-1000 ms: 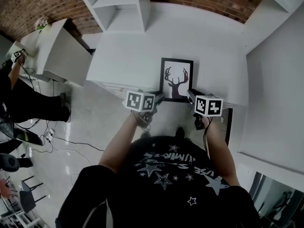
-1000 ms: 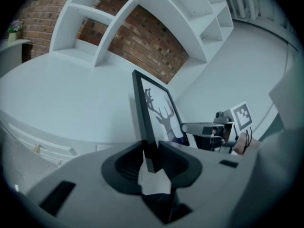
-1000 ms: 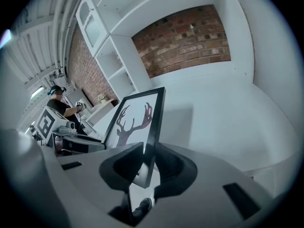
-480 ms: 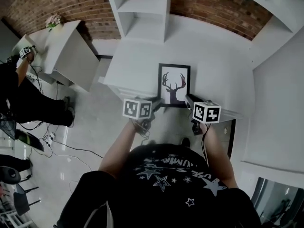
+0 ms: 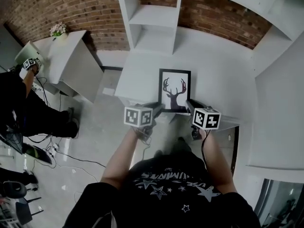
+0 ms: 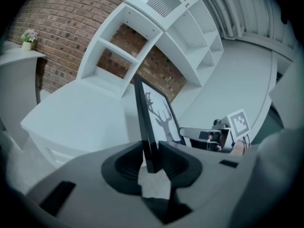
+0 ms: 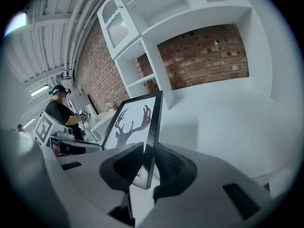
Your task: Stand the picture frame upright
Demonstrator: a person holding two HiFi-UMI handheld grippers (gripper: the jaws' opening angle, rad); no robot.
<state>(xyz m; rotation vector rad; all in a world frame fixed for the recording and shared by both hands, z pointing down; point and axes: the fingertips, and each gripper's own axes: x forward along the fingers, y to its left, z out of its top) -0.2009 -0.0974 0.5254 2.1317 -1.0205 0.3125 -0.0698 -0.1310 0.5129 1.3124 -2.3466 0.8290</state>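
The picture frame (image 5: 174,90) is black with a deer silhouette on white. It hangs over the near edge of the white cabinet top (image 5: 142,75), held at its two lower corners. My left gripper (image 5: 158,109) is shut on the frame's left edge (image 6: 147,127). My right gripper (image 5: 190,106) is shut on the right edge (image 7: 153,127). In the left gripper view the jaws (image 6: 151,160) pinch the thin black rim and the frame rises away from them. From the right gripper (image 7: 147,167), the deer print (image 7: 130,122) faces left, with the frame's far end tilted up off the top.
White open shelving (image 5: 154,18) stands against a brick wall (image 5: 71,6) behind the cabinet top. A white counter (image 5: 280,103) runs along the right. At left, a white desk (image 5: 71,51) bears a small flower pot (image 5: 58,30), and another person (image 5: 19,103) stands there.
Both grippers have carried the frame forward and slightly up, farther over the white cabinet top. The shelving and brick wall now show larger ahead. Both grips are unchanged.
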